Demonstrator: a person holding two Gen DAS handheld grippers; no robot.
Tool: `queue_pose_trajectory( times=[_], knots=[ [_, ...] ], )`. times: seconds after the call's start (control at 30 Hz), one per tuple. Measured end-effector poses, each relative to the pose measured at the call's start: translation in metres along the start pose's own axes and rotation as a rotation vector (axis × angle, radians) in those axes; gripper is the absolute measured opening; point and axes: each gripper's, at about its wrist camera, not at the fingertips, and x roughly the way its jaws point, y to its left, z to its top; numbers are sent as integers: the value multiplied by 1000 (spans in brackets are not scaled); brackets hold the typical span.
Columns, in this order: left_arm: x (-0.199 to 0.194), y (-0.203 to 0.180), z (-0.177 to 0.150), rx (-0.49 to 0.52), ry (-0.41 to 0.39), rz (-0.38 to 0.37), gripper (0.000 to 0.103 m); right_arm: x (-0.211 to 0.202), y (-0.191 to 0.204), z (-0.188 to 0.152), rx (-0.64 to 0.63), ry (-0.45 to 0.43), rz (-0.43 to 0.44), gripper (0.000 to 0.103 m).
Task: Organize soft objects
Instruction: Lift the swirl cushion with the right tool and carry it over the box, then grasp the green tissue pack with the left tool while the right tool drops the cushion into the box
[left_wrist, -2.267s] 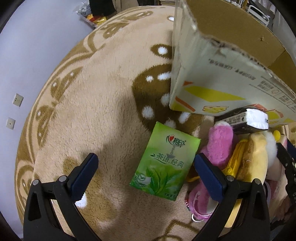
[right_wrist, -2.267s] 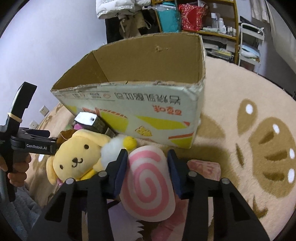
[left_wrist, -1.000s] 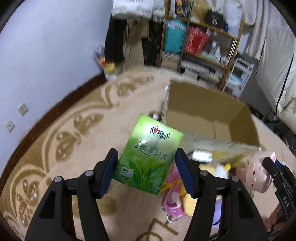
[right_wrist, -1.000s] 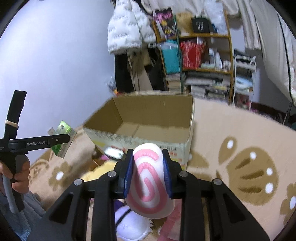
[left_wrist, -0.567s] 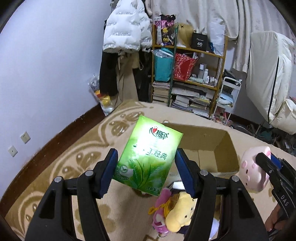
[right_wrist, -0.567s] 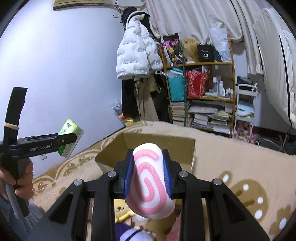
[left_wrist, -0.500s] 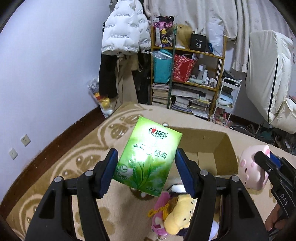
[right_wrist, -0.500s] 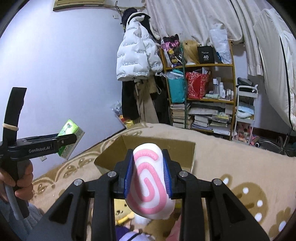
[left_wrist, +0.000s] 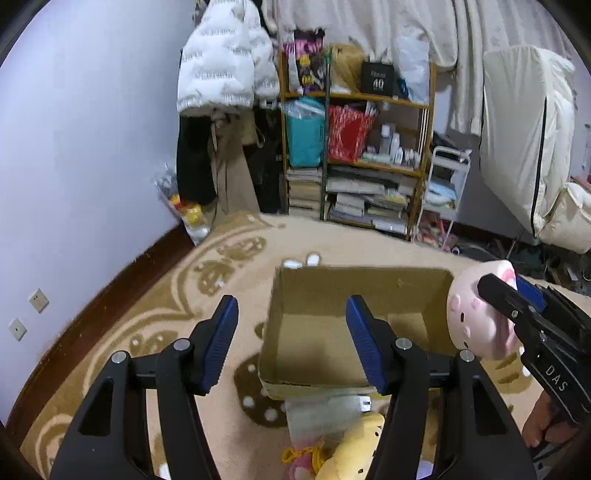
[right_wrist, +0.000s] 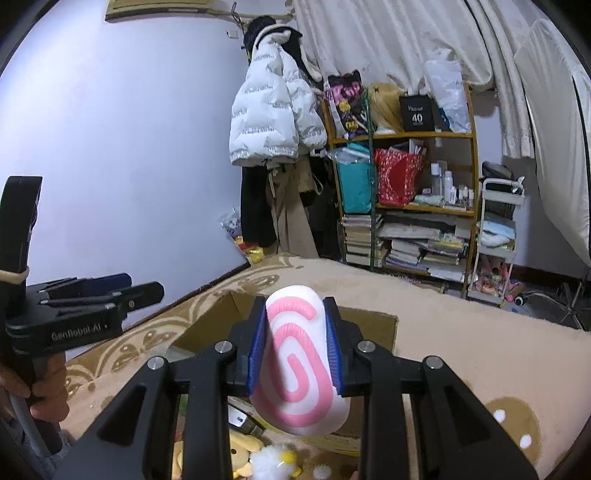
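My left gripper (left_wrist: 290, 306) hovers over the near edge of the open cardboard box (left_wrist: 362, 271). Its jaws are closing, and nothing sits between the blue pads. The green tissue pack is nowhere in view. My right gripper (right_wrist: 295, 314) is shut on a pink-and-white swirl plush (right_wrist: 295, 369) above the box (right_wrist: 369, 321). In the left wrist view that plush (left_wrist: 476, 314) shows a pig face at the box's right rim. A yellow plush (left_wrist: 354, 443) and a pink plush (left_wrist: 299, 461) lie on the carpet before the box.
A beige patterned carpet (left_wrist: 184, 295) covers the floor. A loaded shelf (left_wrist: 369, 158), a hanging white jacket (left_wrist: 221, 62) and a white cart (left_wrist: 447, 192) stand along the far wall. A person's hand (right_wrist: 44, 380) holds the left gripper's handle.
The green tissue pack that was clamped in the left jaws is gone from them. Both grippers have risen and moved closer over the box; the right one still grips the swirl plush.
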Motion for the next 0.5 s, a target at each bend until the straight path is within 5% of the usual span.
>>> queue_pose_trajectory(
  times=[0.3,0.5],
  knots=[
    [27,2,-16,11,116,10,61,28,-6,-7,4,35,33,33],
    [26,14,-33,26,196,86,75,39,-9,-12,10,60,22,34]
  ],
)
